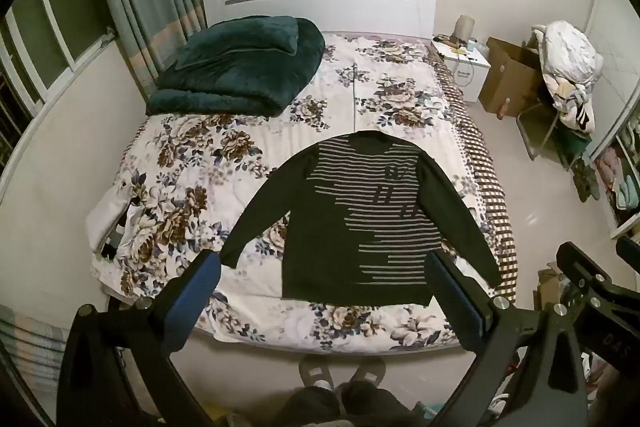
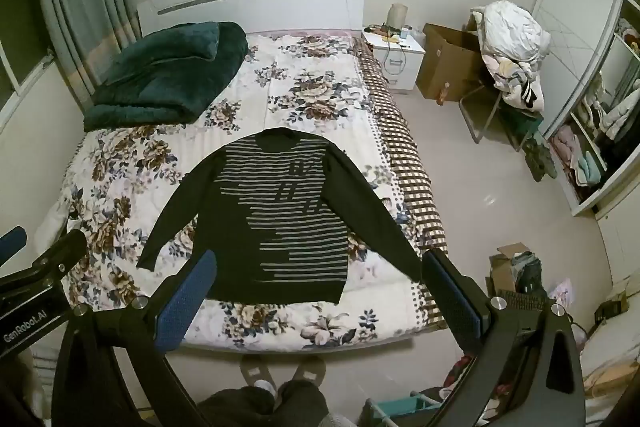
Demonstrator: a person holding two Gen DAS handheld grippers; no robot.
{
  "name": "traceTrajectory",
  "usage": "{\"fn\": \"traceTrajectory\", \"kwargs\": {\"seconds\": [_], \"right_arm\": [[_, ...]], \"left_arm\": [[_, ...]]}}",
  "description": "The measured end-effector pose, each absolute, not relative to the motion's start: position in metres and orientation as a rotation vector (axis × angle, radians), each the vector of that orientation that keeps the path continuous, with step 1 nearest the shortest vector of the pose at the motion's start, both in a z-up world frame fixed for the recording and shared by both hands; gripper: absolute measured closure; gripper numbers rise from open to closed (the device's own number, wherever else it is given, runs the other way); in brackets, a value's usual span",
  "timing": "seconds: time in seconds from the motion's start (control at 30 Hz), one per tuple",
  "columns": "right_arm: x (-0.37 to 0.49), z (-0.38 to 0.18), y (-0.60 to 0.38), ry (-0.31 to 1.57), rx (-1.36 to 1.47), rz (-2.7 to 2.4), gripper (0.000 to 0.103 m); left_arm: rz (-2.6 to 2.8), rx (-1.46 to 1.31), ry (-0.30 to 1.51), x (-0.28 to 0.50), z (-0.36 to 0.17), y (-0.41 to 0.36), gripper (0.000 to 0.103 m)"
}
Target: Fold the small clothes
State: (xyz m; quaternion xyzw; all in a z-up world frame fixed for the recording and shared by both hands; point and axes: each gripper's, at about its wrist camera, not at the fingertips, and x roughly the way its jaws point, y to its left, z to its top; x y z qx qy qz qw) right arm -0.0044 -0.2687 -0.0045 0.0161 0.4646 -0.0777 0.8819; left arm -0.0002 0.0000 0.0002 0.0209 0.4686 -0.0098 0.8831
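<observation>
A dark long-sleeved sweater with grey stripes [image 1: 360,211] lies flat and spread out on the floral bedspread [image 1: 192,187], sleeves angled outward, hem toward me. It also shows in the right wrist view [image 2: 288,211]. My left gripper [image 1: 324,267] is open and empty, held high above the foot of the bed, fingers framing the sweater's lower part. My right gripper [image 2: 316,267] is open and empty too, at a similar height beside it. Neither touches the sweater.
A folded dark green blanket [image 1: 240,63] lies at the head of the bed on the left. A white nightstand [image 1: 468,63], a cardboard box [image 1: 508,79] and a chair piled with clothes [image 1: 568,67] stand right of the bed. My slippered feet [image 1: 340,375] are at the bed's foot.
</observation>
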Motion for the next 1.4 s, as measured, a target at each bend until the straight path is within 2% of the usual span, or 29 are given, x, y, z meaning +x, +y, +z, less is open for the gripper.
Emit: {"fn": "traceTrajectory", "kwargs": {"seconds": [1.4], "right_arm": [[-0.007,0.012,-0.271,0.966,0.051,-0.146,0.000]], "left_arm": [[-0.032,0.034,0.963,0.007,0.016,-0.014,0.000]]}}
